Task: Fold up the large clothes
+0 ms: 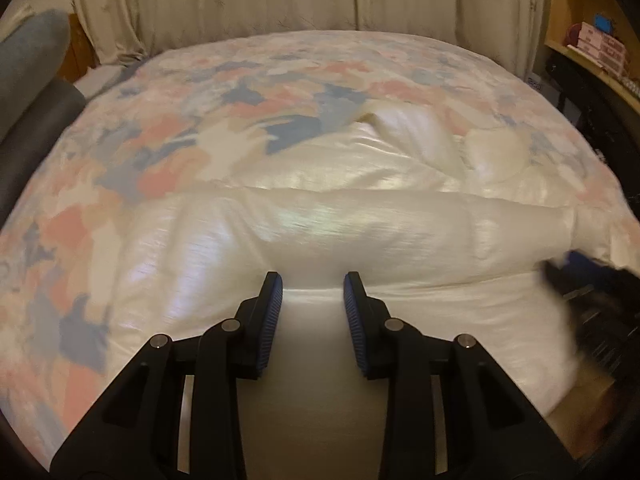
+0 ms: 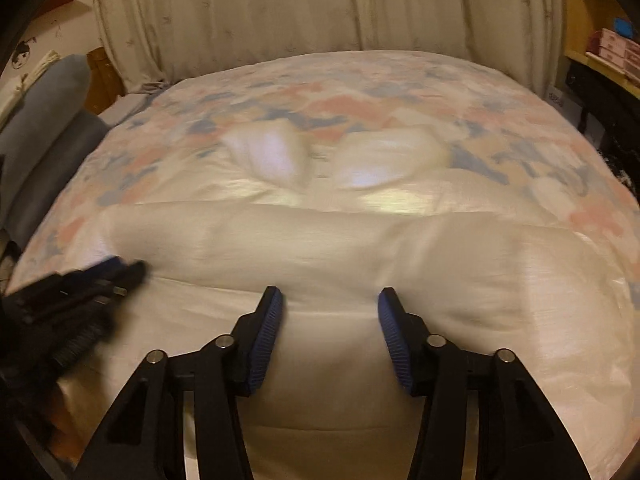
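Tilting downward side by side, both tongs, left (image 1: 313, 280) and right (image 2: 328, 295), gape unclamped over cream garment (image 1: 320, 232).

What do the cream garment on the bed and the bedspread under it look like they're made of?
The cream garment looks like a satiny or silky woven fabric: it shines in patches and folds softly. The bedspread looks like matte printed cloth, possibly cotton, with pink, blue and cream patches and no sheen. Blur leaves both uncertain.
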Demonstrator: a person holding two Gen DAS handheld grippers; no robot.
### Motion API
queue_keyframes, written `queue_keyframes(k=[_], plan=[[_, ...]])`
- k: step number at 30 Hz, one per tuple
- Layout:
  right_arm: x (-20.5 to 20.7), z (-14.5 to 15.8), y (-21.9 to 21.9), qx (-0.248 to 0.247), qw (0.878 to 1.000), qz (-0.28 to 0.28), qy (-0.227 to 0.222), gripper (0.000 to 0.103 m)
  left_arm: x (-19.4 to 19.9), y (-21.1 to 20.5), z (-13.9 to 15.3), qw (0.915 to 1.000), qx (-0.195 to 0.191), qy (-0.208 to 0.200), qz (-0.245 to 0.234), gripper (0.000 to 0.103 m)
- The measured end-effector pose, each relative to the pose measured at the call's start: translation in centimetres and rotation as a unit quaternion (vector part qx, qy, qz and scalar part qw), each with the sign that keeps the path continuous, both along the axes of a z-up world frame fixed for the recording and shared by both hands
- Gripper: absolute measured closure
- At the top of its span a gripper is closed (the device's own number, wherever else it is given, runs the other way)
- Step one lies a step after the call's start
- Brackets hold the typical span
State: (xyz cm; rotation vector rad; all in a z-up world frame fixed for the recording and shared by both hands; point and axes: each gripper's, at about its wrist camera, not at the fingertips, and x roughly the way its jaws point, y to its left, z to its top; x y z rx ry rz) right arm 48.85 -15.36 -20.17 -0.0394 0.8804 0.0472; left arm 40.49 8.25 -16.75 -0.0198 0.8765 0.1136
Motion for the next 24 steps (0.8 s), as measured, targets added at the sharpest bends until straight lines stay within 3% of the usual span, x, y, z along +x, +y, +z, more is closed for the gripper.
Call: queue_keyframes(k=[3, 5, 7, 8, 13, 18, 24], plan=[[0.0, -0.1, -4.5, 0.021, 0.999, -0.023, 0.005, 0.079, 0.2, 2.2, -0.4, 0.9999, -0.007, 0.004, 0.013, 0.073], [-0.3, -0.2, -6.3, 0.008, 0.999, -0.051, 0.008, 0.079, 0.2, 3.4, -0.4, 0.9996, -0.016, 0.008, 0.022, 0.073], [-0.4, 0.0, -8.1, 0.008, 0.997, -0.077, 0.013, 0.057, 0.0, 4.3, -0.2, 0.9992, -0.028, 0.012, 0.026, 0.073], [-0.8, 0.2, -9.0, 0.028, 0.996, -0.080, 0.013, 0.054, -0.2, 4.5, -0.1, 0.9991, -0.030, 0.013, 0.027, 0.073], [-1.6, 1.4, -10.1, 0.037, 0.995, -0.092, 0.012, 0.053, -1.3, 4.8, 1.0, 0.9985, -0.039, 0.020, 0.032, 0.066], [-3.5, 3.4, -9.5, 0.042, 0.995, -0.087, 0.007, 0.053, -3.0, 4.8, 2.5, 0.9984, -0.044, 0.015, 0.032, 0.052], [-6.7, 7.0, -8.3, 0.043, 0.996, -0.079, -0.007, 0.050, -5.5, 5.0, 5.3, 0.9984, -0.047, -0.002, 0.030, 0.050]])
